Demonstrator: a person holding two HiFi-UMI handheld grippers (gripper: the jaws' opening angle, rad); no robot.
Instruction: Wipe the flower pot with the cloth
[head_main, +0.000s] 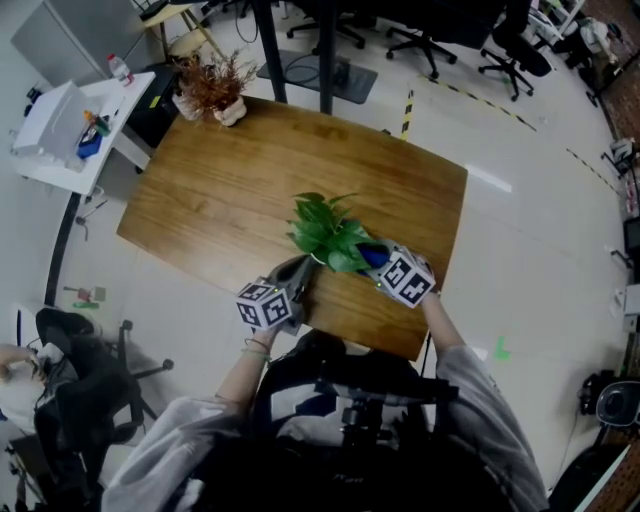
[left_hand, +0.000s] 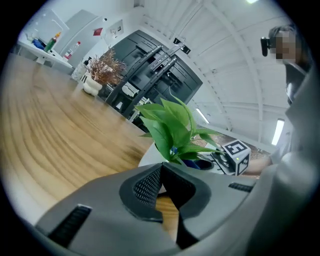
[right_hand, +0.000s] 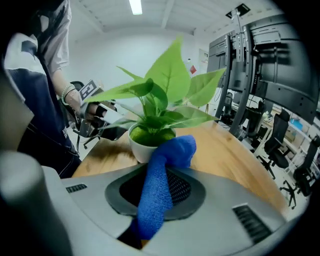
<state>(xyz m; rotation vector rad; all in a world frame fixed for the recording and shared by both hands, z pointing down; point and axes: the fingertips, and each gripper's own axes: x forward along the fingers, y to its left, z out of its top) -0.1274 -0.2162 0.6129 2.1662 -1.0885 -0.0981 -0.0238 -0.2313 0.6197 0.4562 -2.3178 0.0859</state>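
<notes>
Right gripper (right_hand: 161, 185) jaws clamp a blue fabric cloth (right_hand: 167, 155); left gripper (left_hand: 161, 172) jaws meet, empty. Wiping pressure could tip the unheld white round flower pot (right_hand: 138, 148) ahead.

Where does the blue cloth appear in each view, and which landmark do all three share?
Head view: cloth just right of the plant.
Left gripper view: small blue patch beneath the leaves, right of centre.
Right gripper view: bottom centre, held in the jaws.
Shared landmark: the green plant in its white pot.
</notes>
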